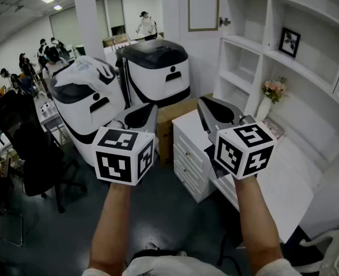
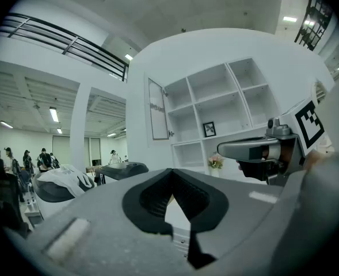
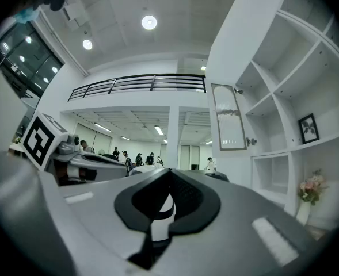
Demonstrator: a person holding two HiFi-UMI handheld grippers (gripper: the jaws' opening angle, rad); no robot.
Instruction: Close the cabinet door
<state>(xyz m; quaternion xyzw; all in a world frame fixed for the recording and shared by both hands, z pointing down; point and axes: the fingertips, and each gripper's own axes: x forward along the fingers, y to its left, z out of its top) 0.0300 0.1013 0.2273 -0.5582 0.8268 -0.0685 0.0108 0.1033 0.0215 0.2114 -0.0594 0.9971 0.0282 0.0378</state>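
White boxy shelving (image 1: 245, 16) beside a flat, rectangular, framed cabinet door (image 1: 204, 6)

Head view looks steeply down, gripper views face level; all share the cabinet door (image 1: 204, 7).

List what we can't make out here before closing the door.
- Cabinet door hinges: not discernible in any view.
- Framed picture: content too small, head view.
- Shelving: right part cut off by head view's edge.
- Drawer unit: partly behind right gripper, head view.
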